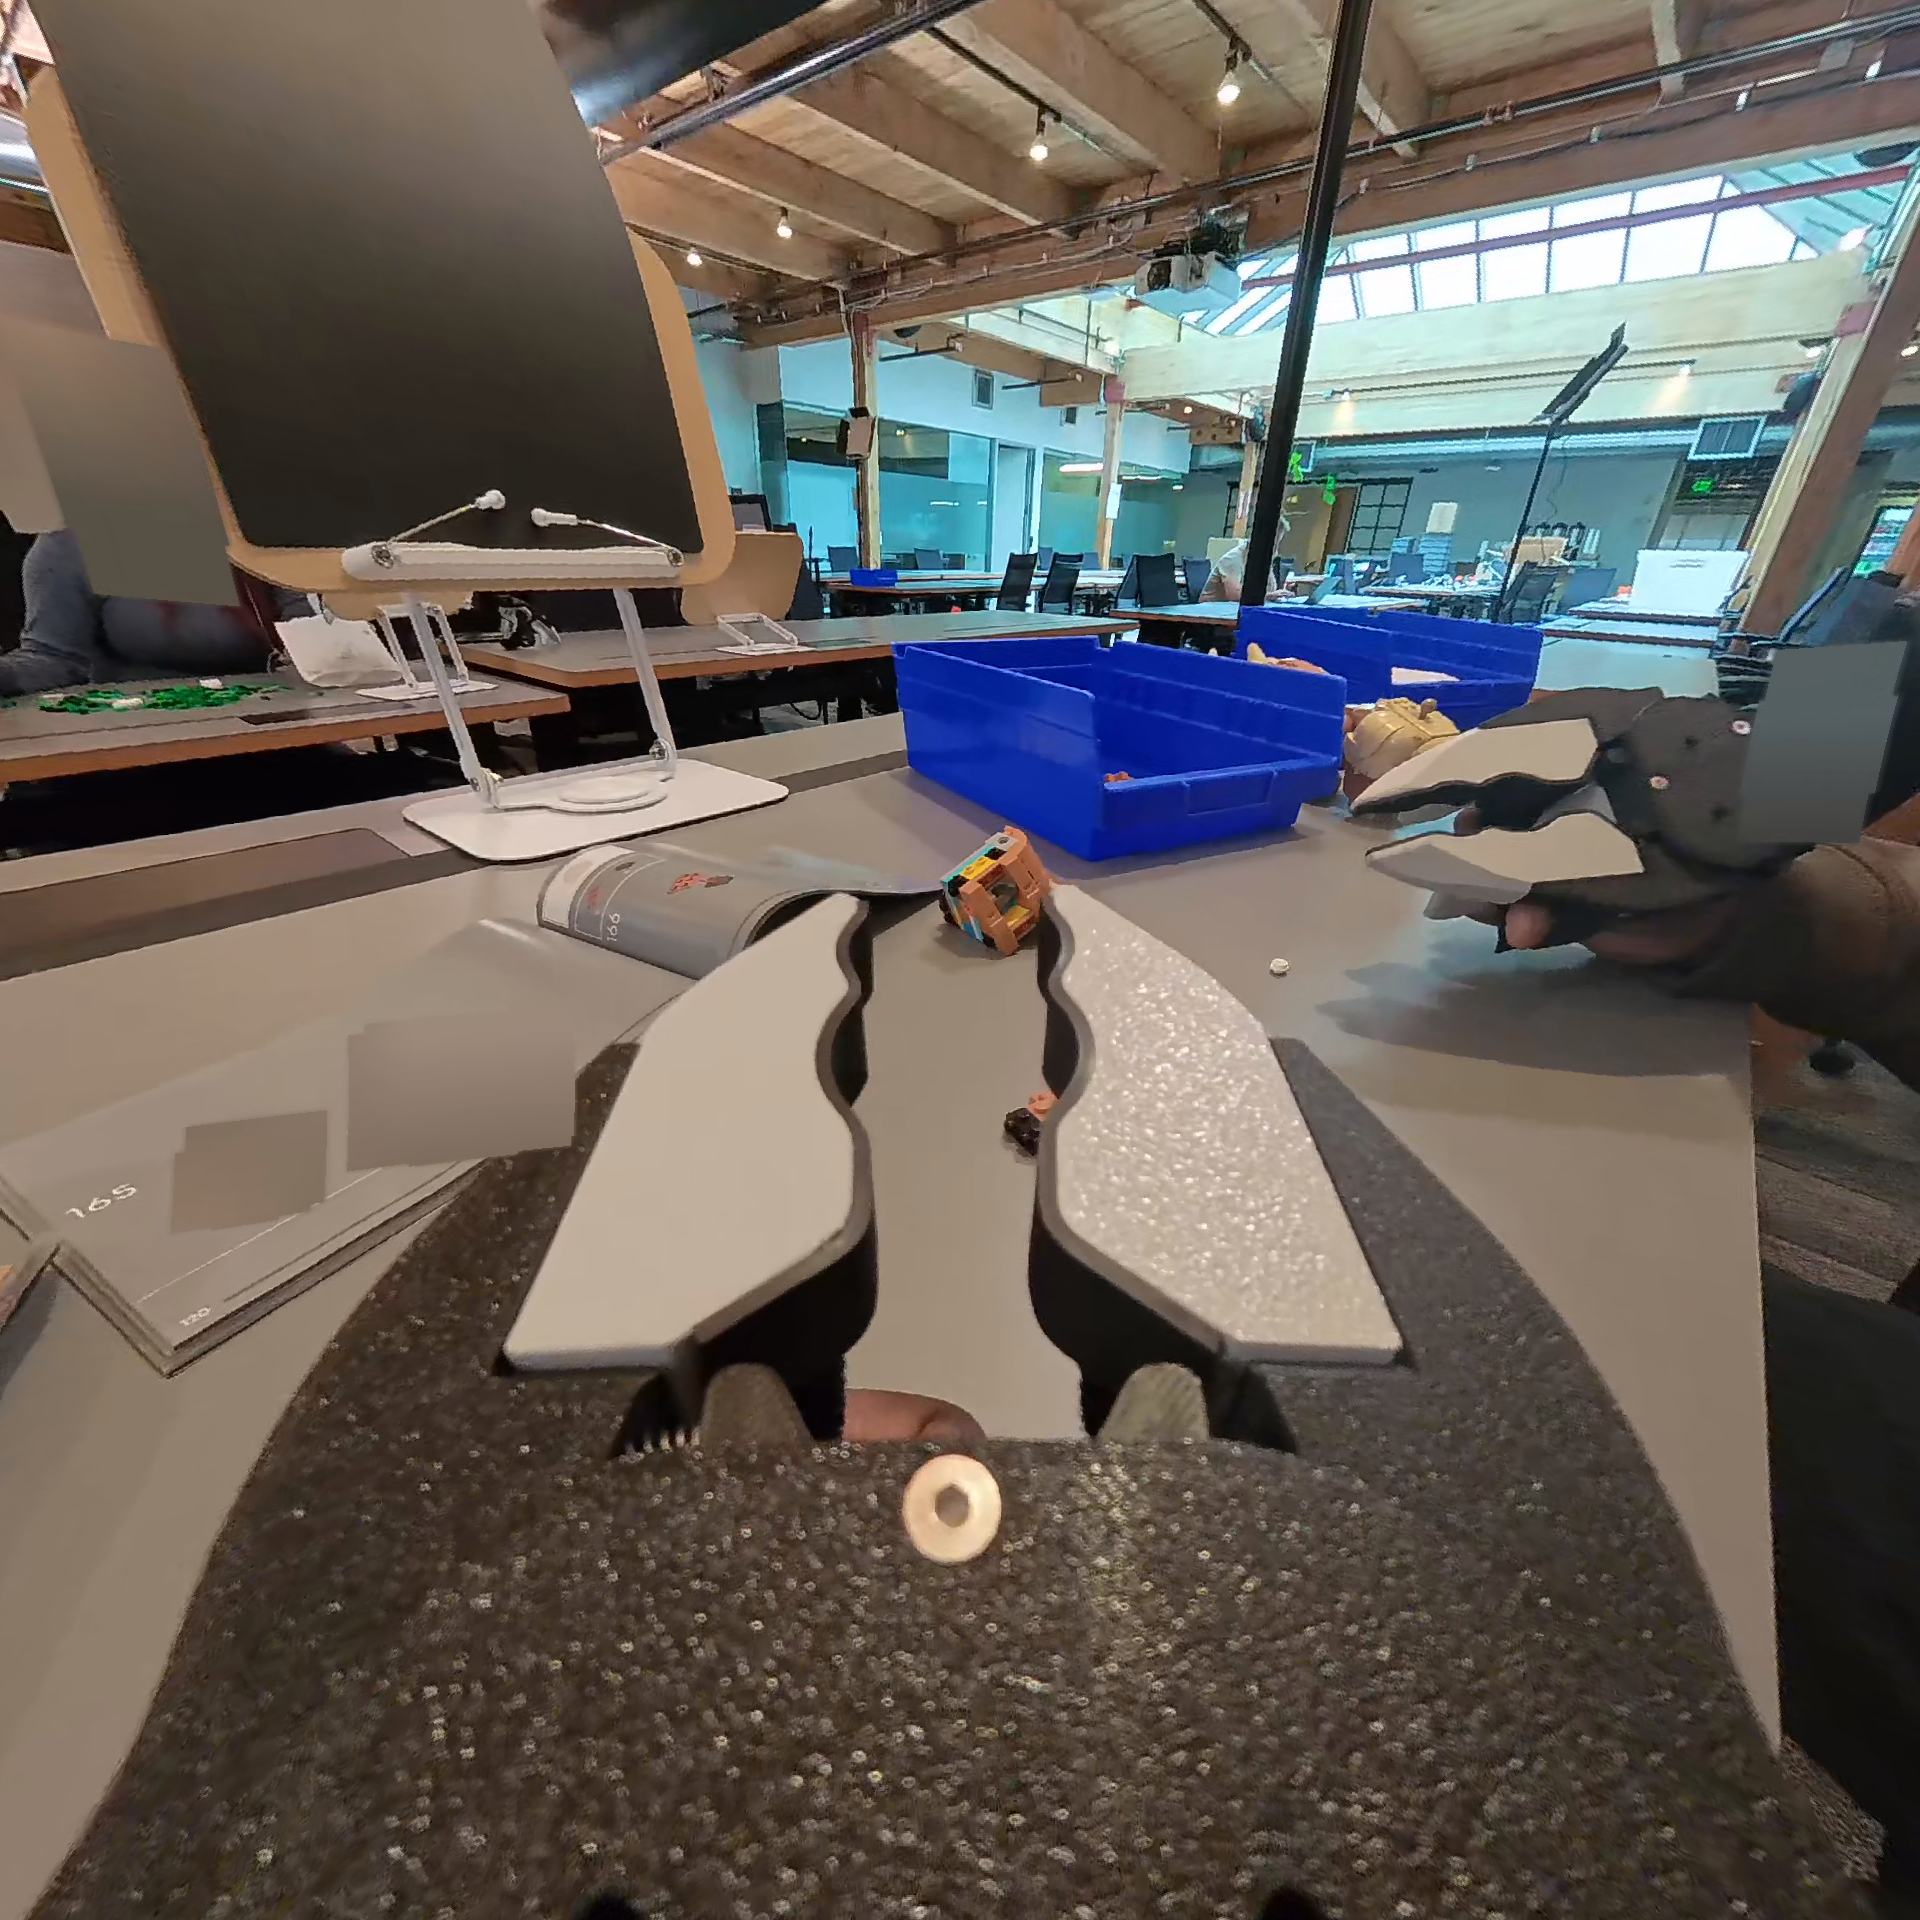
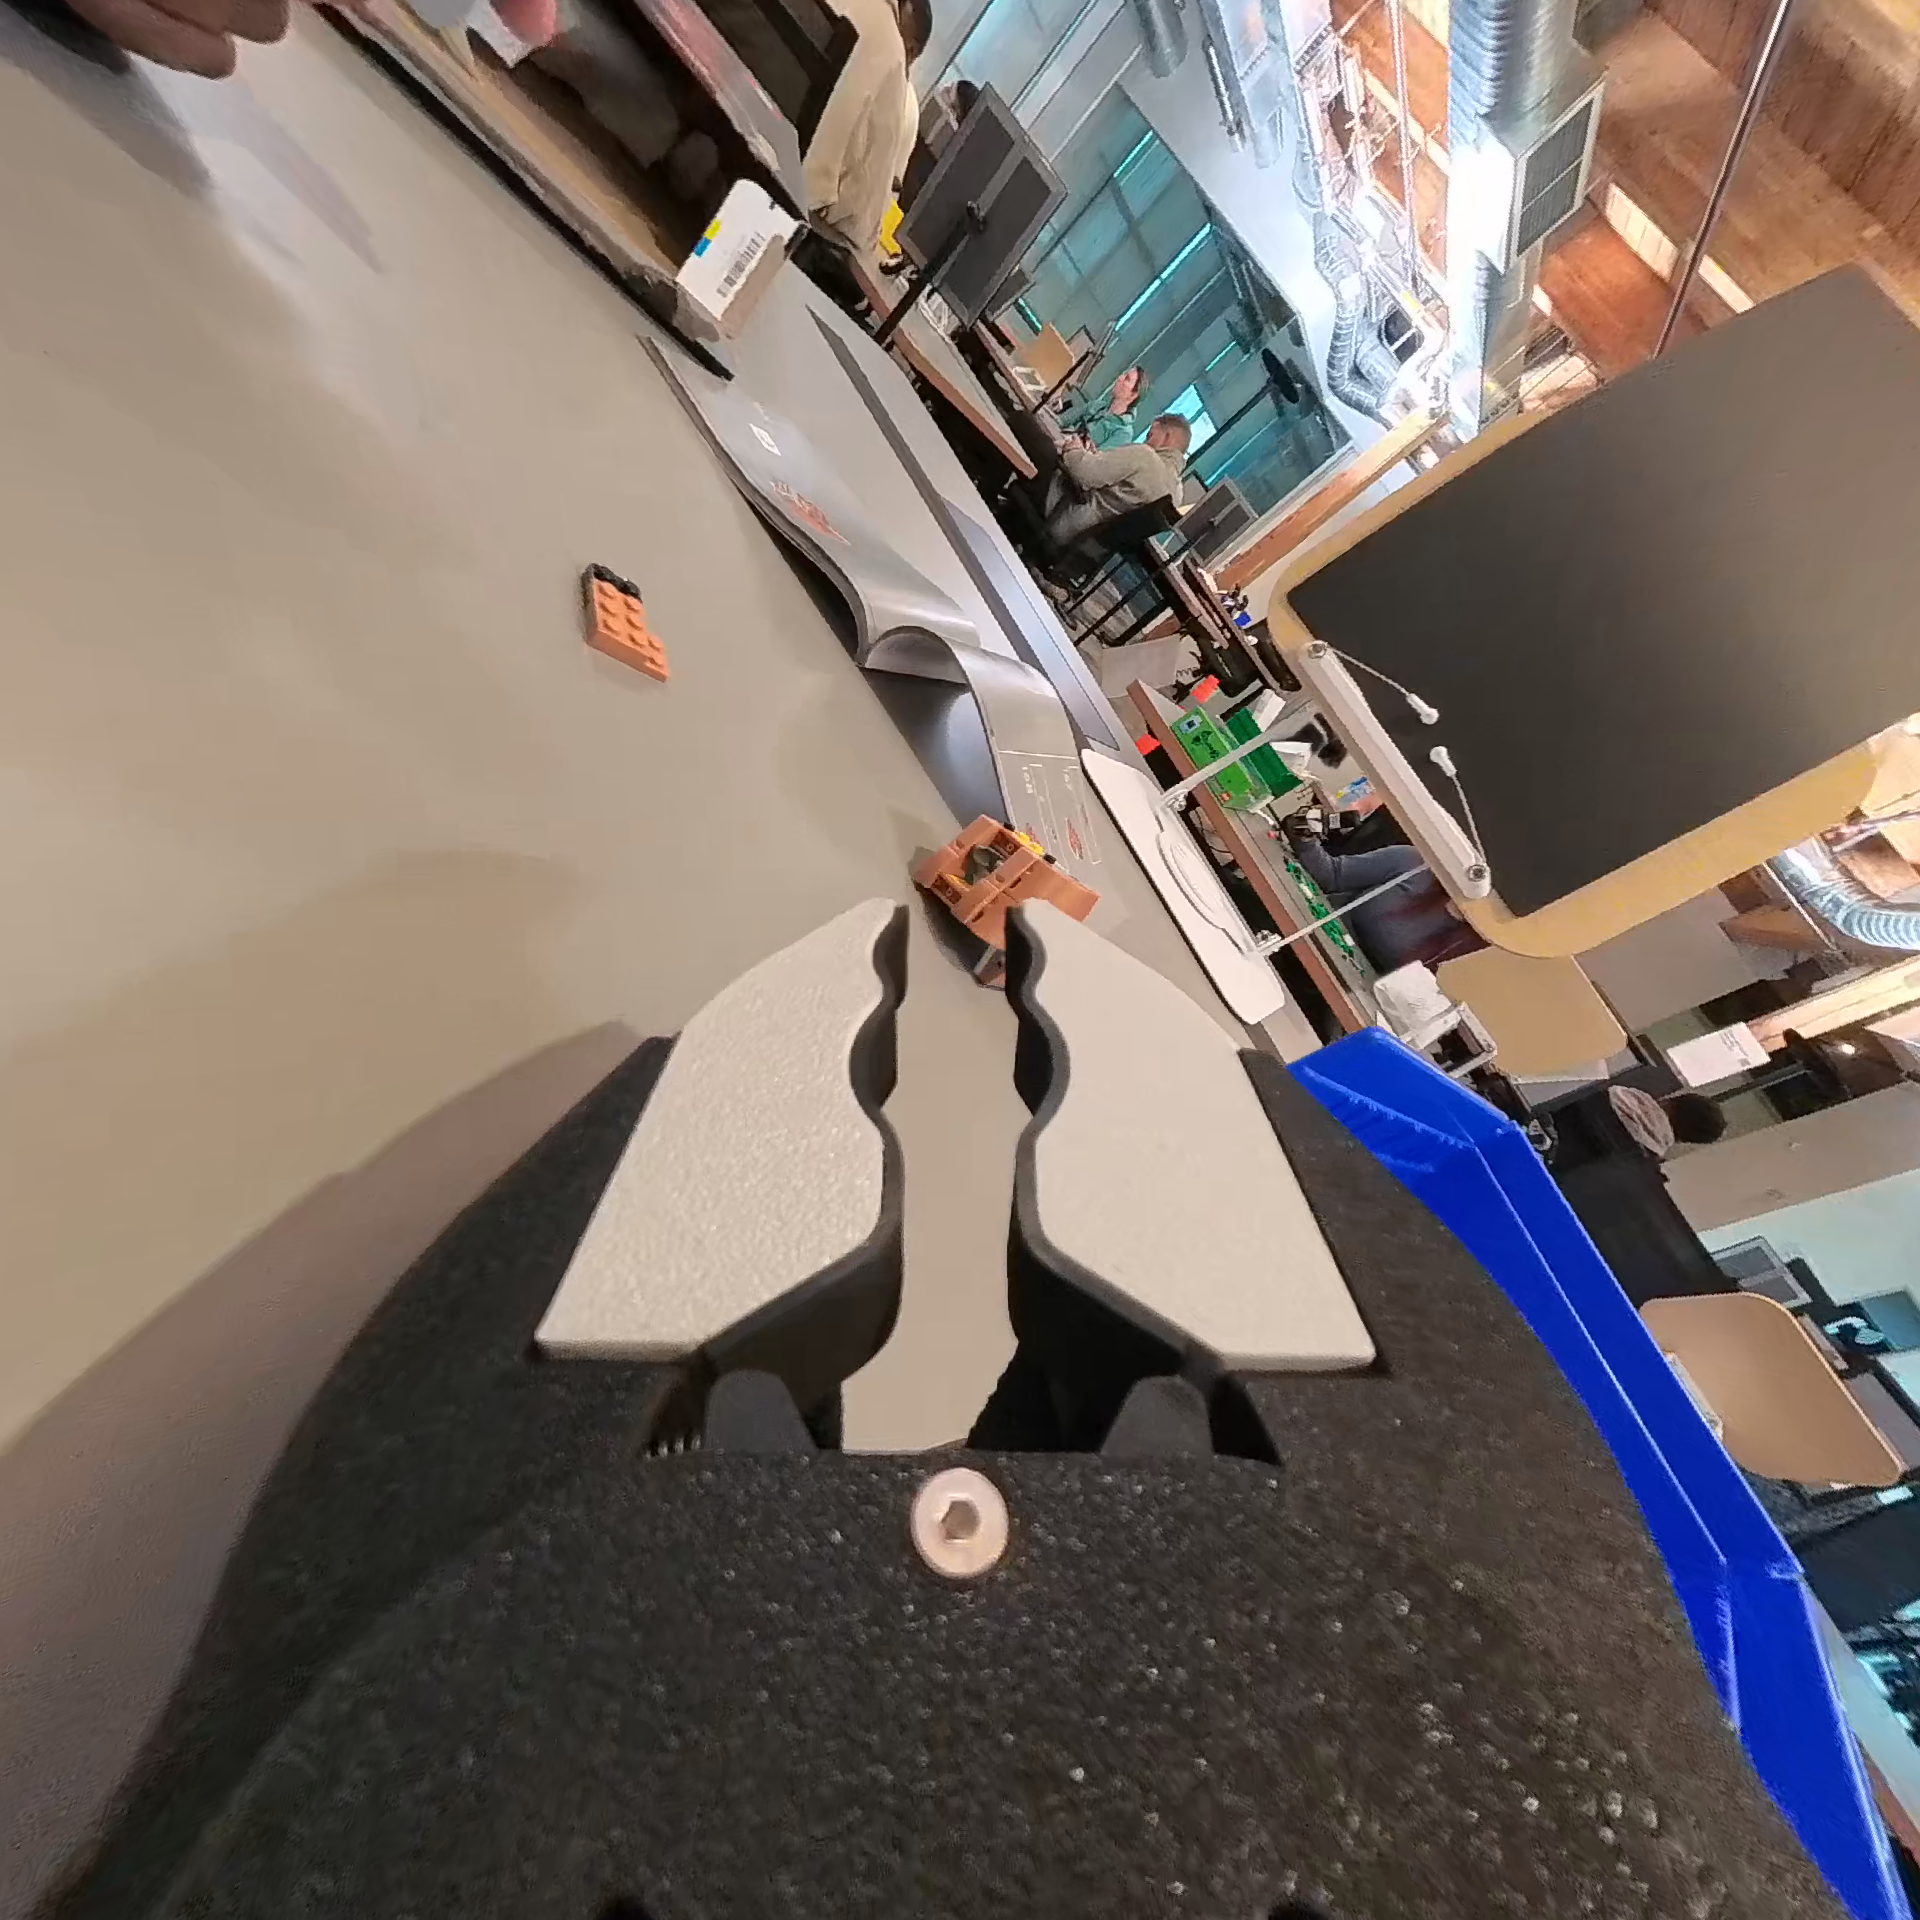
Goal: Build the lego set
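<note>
Your left gripper [image 1: 956, 914] and right gripper [image 2: 954, 920] gape empty — one small brown block [image 1: 992, 902] is built; loose plate [image 2: 624, 630] waits.

Orange-brown lego block [image 1: 992, 902] with teal edge, blue bin [image 1: 1117, 743] behind it, orange plate [image 2: 624, 629], grey table [image 1: 1455, 1143], were showing.

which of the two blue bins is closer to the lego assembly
The nearer blue bin, standing just behind the brown lego assembly. The second blue bin sits farther back to its right.
</note>
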